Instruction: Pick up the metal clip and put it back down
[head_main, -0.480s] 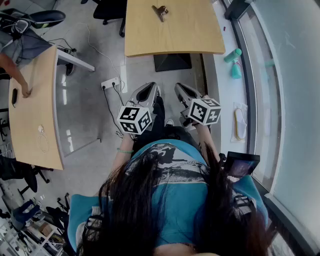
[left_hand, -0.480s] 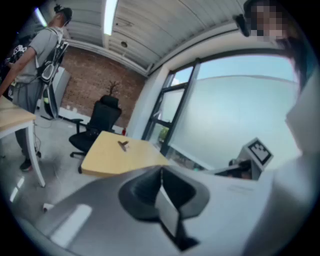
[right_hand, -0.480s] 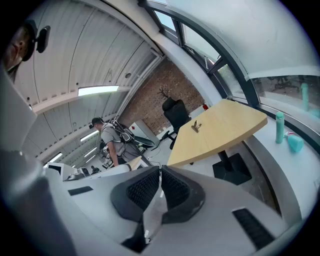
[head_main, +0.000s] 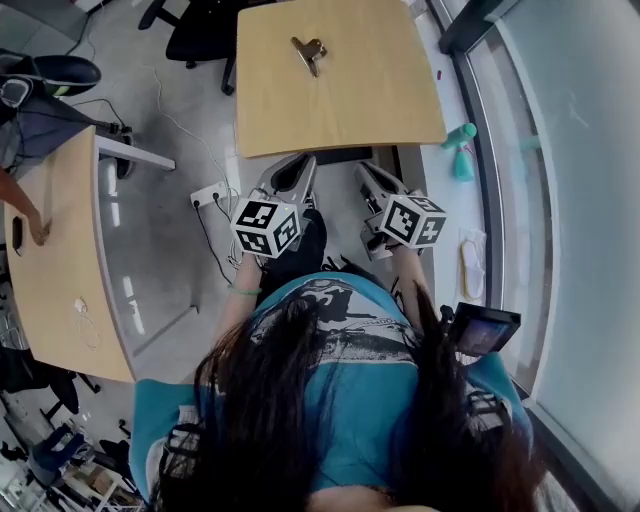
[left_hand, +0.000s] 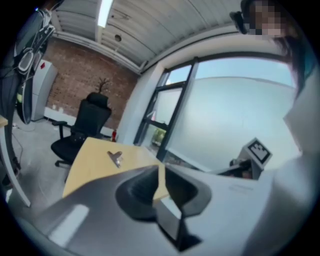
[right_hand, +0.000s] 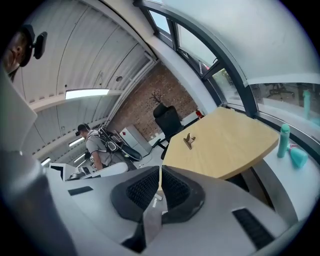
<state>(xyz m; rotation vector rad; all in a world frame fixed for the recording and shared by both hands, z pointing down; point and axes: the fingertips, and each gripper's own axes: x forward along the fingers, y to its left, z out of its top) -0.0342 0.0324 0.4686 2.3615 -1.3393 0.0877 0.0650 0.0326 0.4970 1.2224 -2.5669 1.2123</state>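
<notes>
The metal clip (head_main: 309, 50) lies alone on the far part of the light wooden table (head_main: 380, 100). It also shows in the left gripper view as the clip (left_hand: 116, 158) and in the right gripper view as the clip (right_hand: 188, 140). Both grippers hang in the air short of the table's near edge, well away from the clip. My left gripper (head_main: 296, 165) has its jaws together with nothing between them (left_hand: 161, 176). My right gripper (head_main: 366, 172) is likewise shut and empty (right_hand: 160, 184).
A second wooden desk (head_main: 60, 250) stands at the left with another person's hand (head_main: 30, 225) on it. A black office chair (head_main: 200, 30) sits beyond the table. Teal bottles (head_main: 462, 150) stand on the window sill at the right. A power strip (head_main: 210, 192) lies on the floor.
The table and clip now sit lower in the head view, nearer to me. Both grippers have edged forward to the table's near edge, still shut.
</notes>
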